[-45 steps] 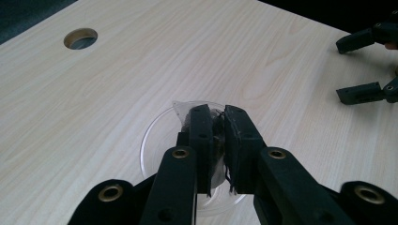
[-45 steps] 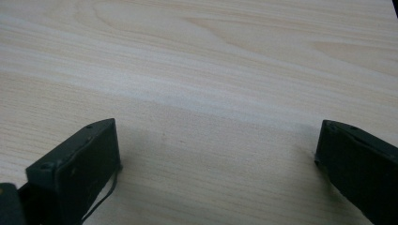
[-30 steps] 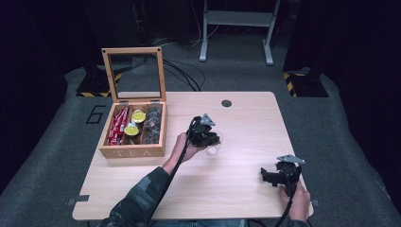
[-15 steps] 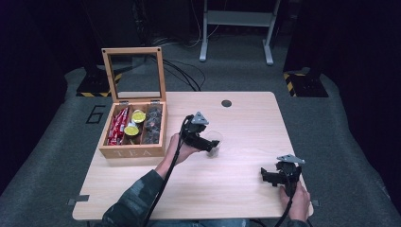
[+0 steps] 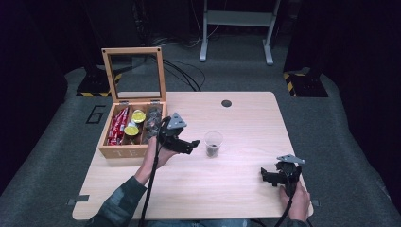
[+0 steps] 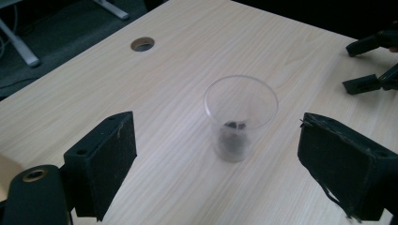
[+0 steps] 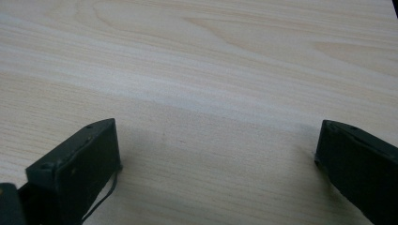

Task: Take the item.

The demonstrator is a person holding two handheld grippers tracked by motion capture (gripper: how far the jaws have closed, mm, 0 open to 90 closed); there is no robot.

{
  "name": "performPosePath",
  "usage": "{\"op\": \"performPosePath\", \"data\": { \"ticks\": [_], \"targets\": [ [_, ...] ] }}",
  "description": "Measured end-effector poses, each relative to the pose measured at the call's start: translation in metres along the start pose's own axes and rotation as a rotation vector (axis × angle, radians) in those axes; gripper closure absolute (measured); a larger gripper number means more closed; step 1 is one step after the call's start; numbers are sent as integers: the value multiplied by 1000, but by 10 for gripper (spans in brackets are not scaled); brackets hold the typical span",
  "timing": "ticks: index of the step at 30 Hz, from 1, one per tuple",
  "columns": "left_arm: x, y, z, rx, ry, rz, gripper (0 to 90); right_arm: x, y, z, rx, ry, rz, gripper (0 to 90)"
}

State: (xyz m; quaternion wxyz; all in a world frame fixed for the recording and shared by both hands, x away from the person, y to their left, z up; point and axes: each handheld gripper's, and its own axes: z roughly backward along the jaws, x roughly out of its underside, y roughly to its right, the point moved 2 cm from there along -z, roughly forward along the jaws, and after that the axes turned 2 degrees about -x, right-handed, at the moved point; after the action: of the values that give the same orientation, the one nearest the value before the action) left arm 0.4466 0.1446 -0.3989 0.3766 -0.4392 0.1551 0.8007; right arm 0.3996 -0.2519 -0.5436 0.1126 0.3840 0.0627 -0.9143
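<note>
Underneath everything lies a pale wooden table (image 5: pixel 246 184) with faint straight grain and a round cable hole (image 5: pixel 226 103) near its far edge; it stands on grey carpet in a dark room, with a light metal stand (image 5: pixel 235 28) and loose black cables on the floor behind. A large "6" (image 5: pixel 96 114) is marked on the carpet to the far-left side, and yellow-and-black hazard tape shows at two floor spots. Just behind the left gripper (image 5: pixel 188 144) sits a wooden box (image 5: pixel 124 150) with its glass-paned lid propped upright; its front wall bears lettering that looks like "TEA", though it is too small to be sure. Inside it are red packets, yellow-topped capsules and some darker items.

A clear plastic cup (image 6: pixel 240 117) stands upright on the table just ahead of the left gripper's fingers (image 6: pixel 104 164), in line with the gap between them but not touched by either. Something small and dark lies in its bottom; what it is cannot be told. Those jaws are spread wide and grasp nothing.

Low over the near-right table corner, well apart from the cup, the right gripper (image 5: pixel 273 178) is held in a hand, its fingers (image 7: pixel 77 164) likewise released, with bare wood between them.
</note>
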Motion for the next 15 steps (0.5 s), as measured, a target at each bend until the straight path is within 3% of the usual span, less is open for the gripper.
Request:
{"op": "performPosePath", "data": {
  "ticks": [1,3,10,15],
  "targets": [
    [7,-5,9,-31,9,-5,118,0,0,0,1,1,0,0],
    [11,-7,14,-35,11,9,118,0,0,0,1,1,0,0],
    [36,-20,43,-117,28,18,118,0,0,0,0,0,0,0],
    [57,-23,60,-138,32,44,120,0,0,0,1,1,0,0]
  ]
}}
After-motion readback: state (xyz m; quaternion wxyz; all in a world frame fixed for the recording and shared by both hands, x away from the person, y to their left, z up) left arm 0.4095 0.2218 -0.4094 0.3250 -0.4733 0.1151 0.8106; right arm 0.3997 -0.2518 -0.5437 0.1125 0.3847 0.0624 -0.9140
